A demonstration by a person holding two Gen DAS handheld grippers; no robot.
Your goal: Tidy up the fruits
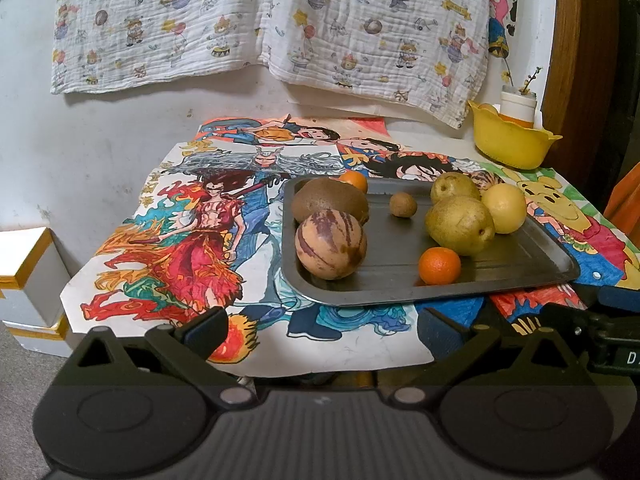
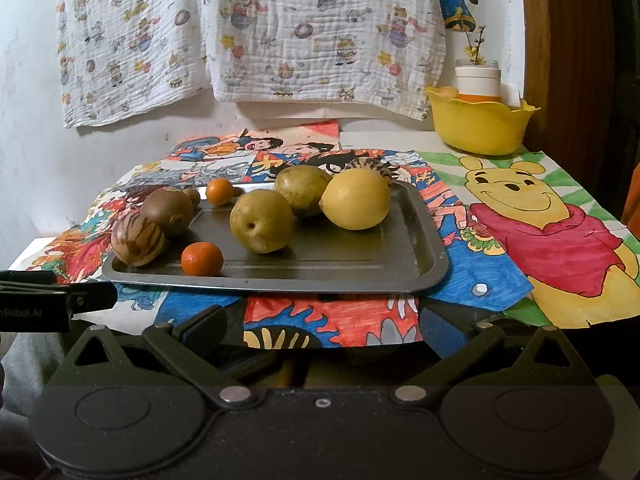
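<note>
A grey metal tray (image 1: 532, 264) (image 2: 404, 256) sits on a table covered in cartoon drawings. It holds a striped melon-like fruit (image 1: 330, 243) (image 2: 137, 240), a large kiwi (image 1: 328, 200) (image 2: 167, 211), a small kiwi (image 1: 403, 204), two tangerines (image 1: 439, 265) (image 1: 353, 181), two green-yellow pears (image 1: 459, 225) (image 1: 454, 187) and a lemon (image 1: 505, 208) (image 2: 355, 199). My left gripper (image 1: 322, 330) is open and empty, just short of the tray's near edge. My right gripper (image 2: 324, 326) is open and empty at the table's front edge, below the tray.
A yellow bowl (image 1: 510, 142) (image 2: 478, 126) stands at the back right, with a white jar (image 2: 478, 78) and a fruit in it. A patterned cloth (image 1: 260, 24) hangs on the wall behind. A white box with gold trim (image 1: 28, 280) stands left of the table.
</note>
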